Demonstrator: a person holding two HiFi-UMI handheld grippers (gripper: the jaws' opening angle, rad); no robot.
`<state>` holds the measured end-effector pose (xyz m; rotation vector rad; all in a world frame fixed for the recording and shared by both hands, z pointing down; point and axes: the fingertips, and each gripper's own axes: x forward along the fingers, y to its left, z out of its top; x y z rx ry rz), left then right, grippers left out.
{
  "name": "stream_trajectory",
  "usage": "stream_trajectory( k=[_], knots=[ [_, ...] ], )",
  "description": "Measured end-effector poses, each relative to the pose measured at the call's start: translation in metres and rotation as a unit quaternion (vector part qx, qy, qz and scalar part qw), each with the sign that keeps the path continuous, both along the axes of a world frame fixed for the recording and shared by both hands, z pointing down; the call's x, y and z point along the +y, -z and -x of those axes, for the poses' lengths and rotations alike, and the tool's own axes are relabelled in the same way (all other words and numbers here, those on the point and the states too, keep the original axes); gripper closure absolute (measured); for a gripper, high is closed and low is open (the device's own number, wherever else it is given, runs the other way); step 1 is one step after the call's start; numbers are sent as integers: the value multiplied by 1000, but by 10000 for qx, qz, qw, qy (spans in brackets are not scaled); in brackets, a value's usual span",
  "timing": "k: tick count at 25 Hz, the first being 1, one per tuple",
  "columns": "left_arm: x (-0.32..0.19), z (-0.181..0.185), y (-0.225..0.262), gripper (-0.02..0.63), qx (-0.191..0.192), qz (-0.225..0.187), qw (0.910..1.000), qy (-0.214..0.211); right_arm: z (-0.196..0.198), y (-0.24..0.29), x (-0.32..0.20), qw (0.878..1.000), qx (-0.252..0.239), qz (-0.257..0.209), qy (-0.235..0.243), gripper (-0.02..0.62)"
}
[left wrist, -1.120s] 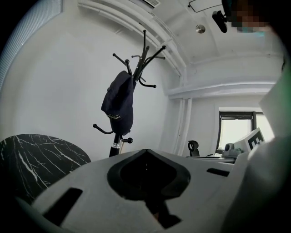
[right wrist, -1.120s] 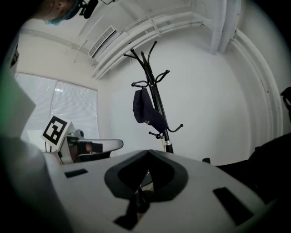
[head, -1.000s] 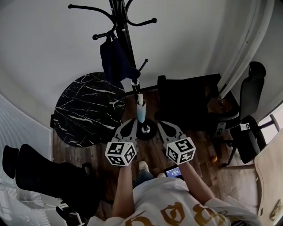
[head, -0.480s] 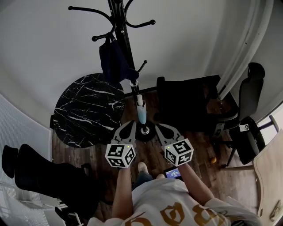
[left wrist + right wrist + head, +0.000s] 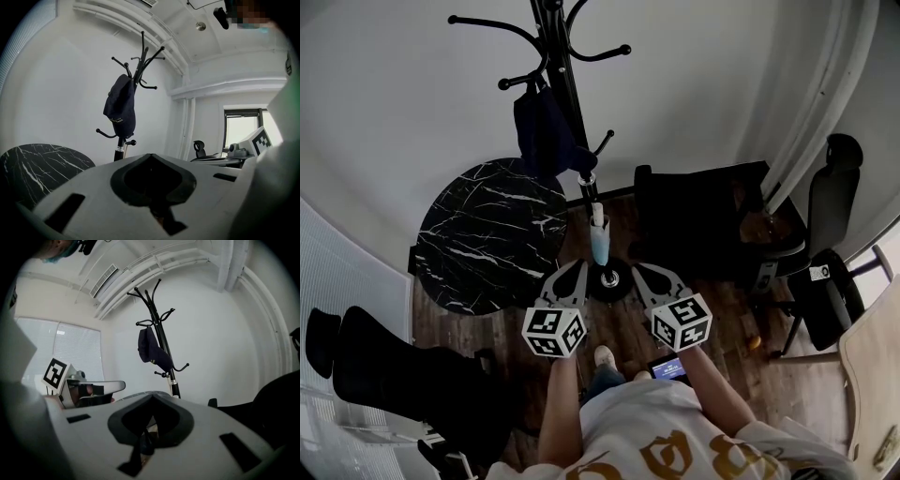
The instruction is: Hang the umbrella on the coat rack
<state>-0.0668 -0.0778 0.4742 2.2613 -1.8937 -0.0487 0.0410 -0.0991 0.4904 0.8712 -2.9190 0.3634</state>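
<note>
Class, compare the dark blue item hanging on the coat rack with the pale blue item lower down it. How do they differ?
Colour: the dark blue item is navy; the pale blue item is light with a white top.
Height: the dark one hangs from an upper hook; the pale one sits low along the pole.
Shape: the dark one is bulky; the pale one is slim.
Both are on the coat rack.
</note>
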Motion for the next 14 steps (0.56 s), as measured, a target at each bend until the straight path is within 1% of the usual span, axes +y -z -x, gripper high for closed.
stream_trajectory(
  k=[14],
  knots=[
    [-6, 4, -6, 586, 113, 37, 9999, -28, 3, -6, -5, 9999, 18, 116, 23, 584]
  ],
)
